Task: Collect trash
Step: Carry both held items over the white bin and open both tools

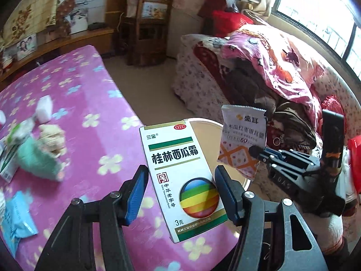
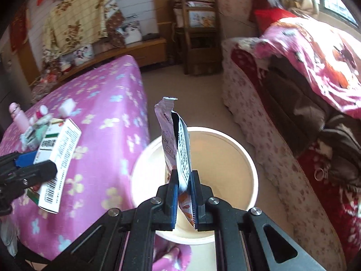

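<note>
My left gripper is shut on a white medicine box with green stripes and a rainbow ball, held in the air at the bed's edge. Just behind the box stands a round cream bin with a white rim. To the right, my right gripper holds a white and orange sachet. In the right wrist view, the right gripper is shut on the sachet, which stands upright directly over the bin. The left gripper with the box is at the left.
A bed with a pink flowered blanket carries several scraps: a green wrapper, a white tissue, a blue packet. A sofa with a pink quilt is on the right. Bare floor runs between them.
</note>
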A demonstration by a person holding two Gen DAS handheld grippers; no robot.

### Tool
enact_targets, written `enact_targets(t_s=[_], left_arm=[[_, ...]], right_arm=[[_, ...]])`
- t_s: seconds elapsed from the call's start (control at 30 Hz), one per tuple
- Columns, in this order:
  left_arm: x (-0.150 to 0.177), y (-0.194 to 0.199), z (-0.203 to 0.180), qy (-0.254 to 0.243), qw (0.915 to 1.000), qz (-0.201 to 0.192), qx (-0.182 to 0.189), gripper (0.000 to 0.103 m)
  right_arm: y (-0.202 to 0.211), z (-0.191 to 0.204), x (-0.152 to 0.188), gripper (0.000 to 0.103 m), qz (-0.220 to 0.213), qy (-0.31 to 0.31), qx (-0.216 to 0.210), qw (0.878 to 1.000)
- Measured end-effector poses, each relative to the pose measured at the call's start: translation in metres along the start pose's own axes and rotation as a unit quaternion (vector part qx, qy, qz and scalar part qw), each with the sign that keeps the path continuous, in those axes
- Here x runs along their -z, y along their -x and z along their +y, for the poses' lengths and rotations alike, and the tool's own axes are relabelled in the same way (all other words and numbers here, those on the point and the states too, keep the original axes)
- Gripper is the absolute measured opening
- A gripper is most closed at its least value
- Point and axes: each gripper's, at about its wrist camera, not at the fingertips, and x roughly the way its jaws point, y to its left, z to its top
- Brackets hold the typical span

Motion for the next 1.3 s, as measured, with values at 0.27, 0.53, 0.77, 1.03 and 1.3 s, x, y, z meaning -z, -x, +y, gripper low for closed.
enact_targets(t_s=[0.27, 0.53, 0.77, 1.03, 1.3], left_arm=[[-0.007, -0.039, -0.014, 0.003, 0.9998, 0.006, 0.017, 0.063], [-0.004, -0.045, -0.005, 0.029, 0.9983, 0.018, 0.048, 0.070], [0.001, -0.030, 0.006, 0.041, 0.9988, 0.007, 0.026, 0.070], [0.006, -0.014, 0.015, 0.036, 0.9993, -0.007, 0.009, 0.070], [0.012, -0.008, 0.017, 0.033, 0.9994, -0.011, 0.004, 0.070]], right_arm=[[-0.036, -0.036, 0.013, 0.013, 0.027, -0.049, 0.045, 0.997], [-0.054, -0.043, 0.026, 0.014, 0.058, -0.090, 0.007, 0.994], [-0.053, -0.029, 0.028, 0.014, 0.053, -0.081, -0.009, 0.995], [-0.052, -0.018, 0.026, 0.027, 0.049, -0.067, -0.009, 0.997], [-0.043, -0.010, 0.021, 0.103, 0.038, -0.051, -0.009, 0.998]])
